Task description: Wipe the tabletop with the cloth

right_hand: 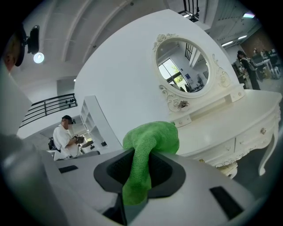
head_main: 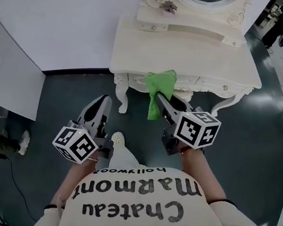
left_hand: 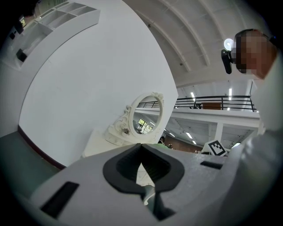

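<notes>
White dressing table [head_main: 189, 53], grey floor [head_main: 80, 94]

Fuzzy matt cloth [right_hand: 150, 141], smooth glossy tabletop [head_main: 189, 53]

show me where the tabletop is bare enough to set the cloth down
The whole tabletop looks bare, from the mirror base to the front edge, left and right ends alike. Only the middle of the front edge is taken, by the cloth in the right gripper.
</notes>
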The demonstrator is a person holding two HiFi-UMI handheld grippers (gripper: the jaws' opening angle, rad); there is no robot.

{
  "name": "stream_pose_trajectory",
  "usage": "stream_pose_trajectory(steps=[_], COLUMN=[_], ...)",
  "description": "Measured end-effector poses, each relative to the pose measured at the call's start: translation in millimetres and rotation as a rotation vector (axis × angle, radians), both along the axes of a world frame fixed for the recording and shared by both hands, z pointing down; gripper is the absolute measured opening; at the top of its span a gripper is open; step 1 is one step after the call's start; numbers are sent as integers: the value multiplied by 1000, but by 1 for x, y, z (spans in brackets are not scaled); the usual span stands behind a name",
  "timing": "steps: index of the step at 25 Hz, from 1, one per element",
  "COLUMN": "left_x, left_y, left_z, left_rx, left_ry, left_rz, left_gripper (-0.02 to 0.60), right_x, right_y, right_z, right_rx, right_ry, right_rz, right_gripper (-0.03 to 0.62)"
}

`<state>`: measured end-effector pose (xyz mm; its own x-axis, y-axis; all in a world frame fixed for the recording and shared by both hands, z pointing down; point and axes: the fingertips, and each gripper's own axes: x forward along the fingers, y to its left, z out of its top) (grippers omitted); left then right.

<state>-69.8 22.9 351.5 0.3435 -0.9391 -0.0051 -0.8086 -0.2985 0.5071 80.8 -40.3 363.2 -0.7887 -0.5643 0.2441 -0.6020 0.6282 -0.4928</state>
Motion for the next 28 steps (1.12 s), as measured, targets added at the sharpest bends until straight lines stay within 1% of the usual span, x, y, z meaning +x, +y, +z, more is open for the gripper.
stream_pose_trajectory(steps=[4,9,14,21,28], left_x=[-19,-44,-64,-97,-133], left_y=[-32,-73,-114,-157,-186], left_z=[-4,-2,-12,-29,-41], left_rx=[11,-2,8,36,70], left_ry=[-17,-17,-35,-26,-33], left_rz=[23,43,77,112,136], left_gripper=[8,8,8,8,8], right_x=[-20,-45,-64,-94,-122], right_y=[-27,-63,-100,-139,-165], right_z=[1,3,-2,-15,-27], right_rx=[-6,-13,-20,1,38], right_ry=[14,19,11,22,37], right_rz=[16,34,64,98,134], right_gripper=[98,98,98,98,98])
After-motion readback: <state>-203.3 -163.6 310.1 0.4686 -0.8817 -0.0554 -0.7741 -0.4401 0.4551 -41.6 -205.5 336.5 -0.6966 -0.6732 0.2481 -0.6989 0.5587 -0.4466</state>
